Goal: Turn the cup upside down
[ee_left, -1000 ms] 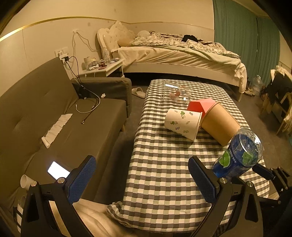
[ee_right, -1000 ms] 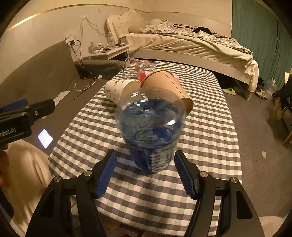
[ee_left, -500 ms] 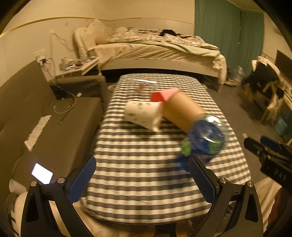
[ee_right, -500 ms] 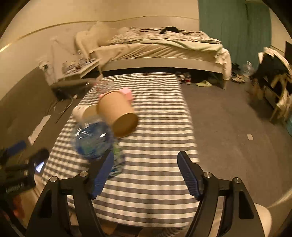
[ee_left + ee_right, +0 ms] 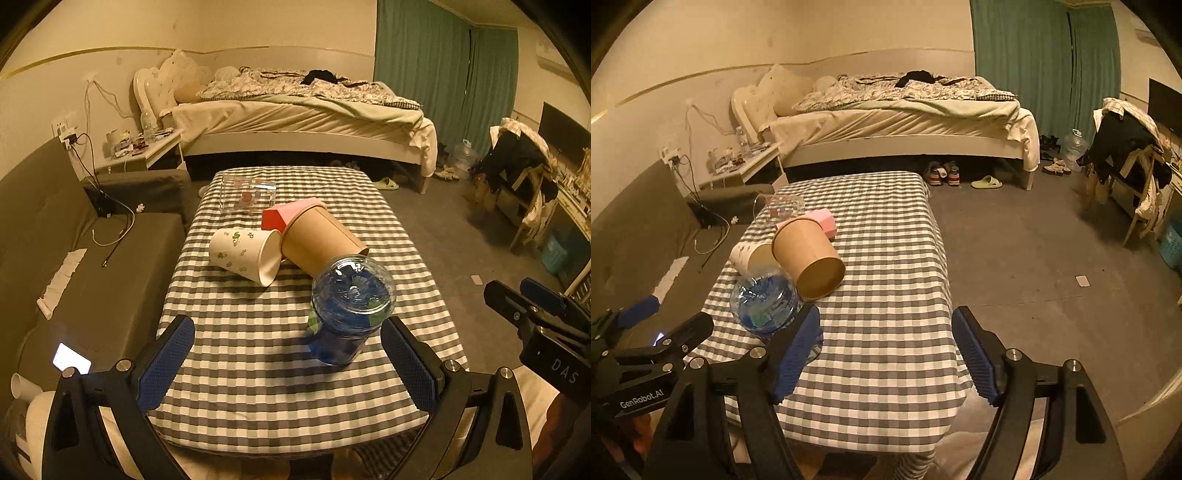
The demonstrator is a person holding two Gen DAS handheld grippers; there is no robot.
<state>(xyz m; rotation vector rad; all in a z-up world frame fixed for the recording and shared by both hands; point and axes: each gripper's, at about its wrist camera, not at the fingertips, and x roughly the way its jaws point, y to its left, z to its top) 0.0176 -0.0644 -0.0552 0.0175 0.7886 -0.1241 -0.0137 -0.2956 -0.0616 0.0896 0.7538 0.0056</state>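
Observation:
A clear plastic cup with a blue print (image 5: 347, 314) stands on the checked table (image 5: 258, 369), its flat base up; it also shows in the right wrist view (image 5: 764, 302). My left gripper (image 5: 284, 358) is open and empty, with the cup just ahead near its right finger. My right gripper (image 5: 886, 350) is open and empty, to the right of the cup, which sits by its left finger (image 5: 794, 350). A brown paper cup (image 5: 317, 240) and a white printed paper cup (image 5: 243, 251) lie on their sides behind.
A pink box (image 5: 291, 212) and a clear plastic container (image 5: 247, 192) sit further back on the table. A grey sofa (image 5: 66, 251) runs along the left with a lit phone (image 5: 72, 358). A bed (image 5: 295, 118) is behind; open floor (image 5: 1052, 266) lies right.
My right gripper has come away from the blue cup and swung right; the cup now stands free on the table. My left gripper has swung right, toward the cup.

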